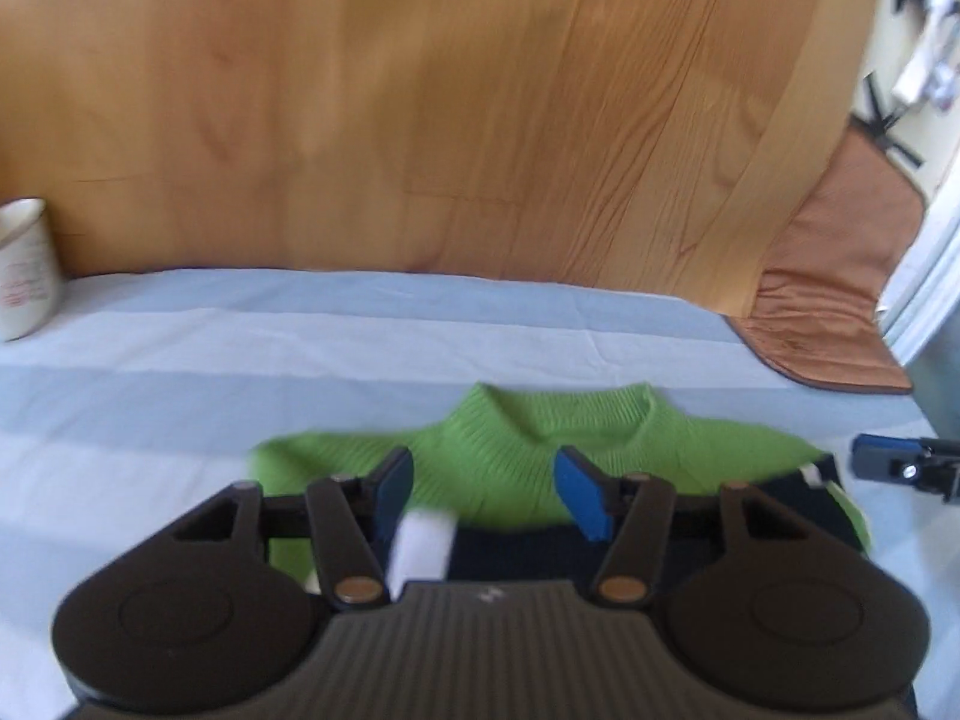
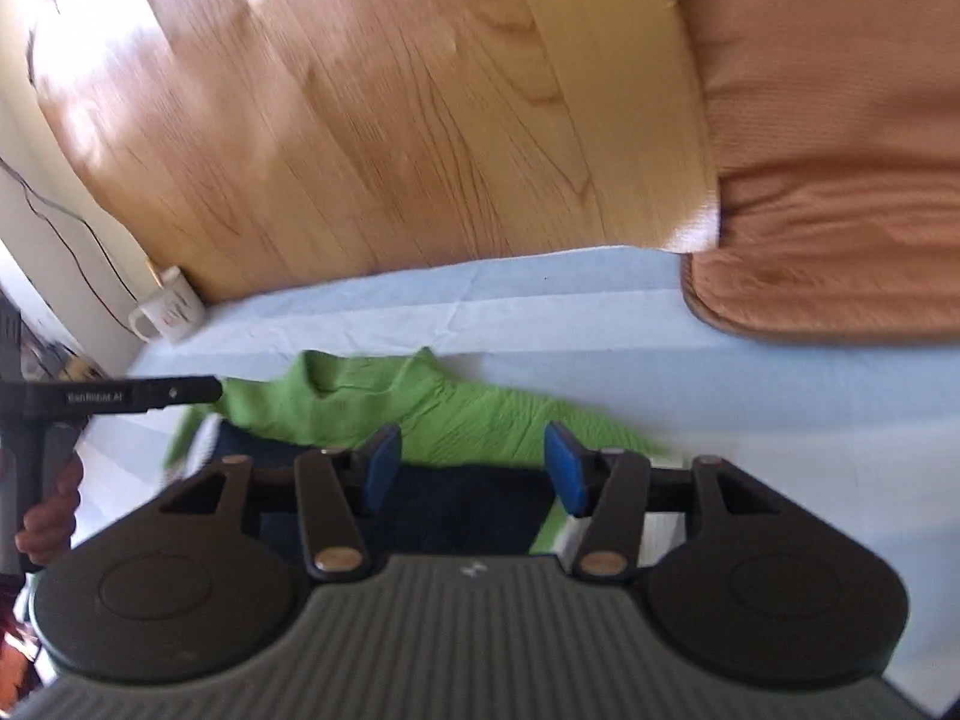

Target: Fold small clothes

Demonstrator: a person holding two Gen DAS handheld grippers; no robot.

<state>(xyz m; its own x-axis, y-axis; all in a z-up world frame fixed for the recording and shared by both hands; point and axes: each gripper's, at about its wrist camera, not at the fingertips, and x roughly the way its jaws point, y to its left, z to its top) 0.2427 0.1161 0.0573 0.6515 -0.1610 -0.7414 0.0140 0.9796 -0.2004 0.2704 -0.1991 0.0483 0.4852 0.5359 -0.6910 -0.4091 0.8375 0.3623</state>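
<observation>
Left tongs [image 1: 483, 492]: apart, gripping nothing.
Right tongs [image 2: 474, 468]: apart, gripping nothing.
Green sweater [image 1: 516, 450]: folded on the bed [image 1: 180, 360].

left gripper [image 2: 120, 399] | side label, blurred, seemingly "GenRobot AI" | mug [image 2: 171, 312] | red print unreadable

A white mug [image 1: 24, 270] with red print stands at the far left edge of the pale blue sheet [image 1: 360, 336], against a wooden headboard [image 1: 420, 108]. A brown quilted cushion [image 2: 840, 180] leans against the board at the right, its lower edge on the sheet
</observation>
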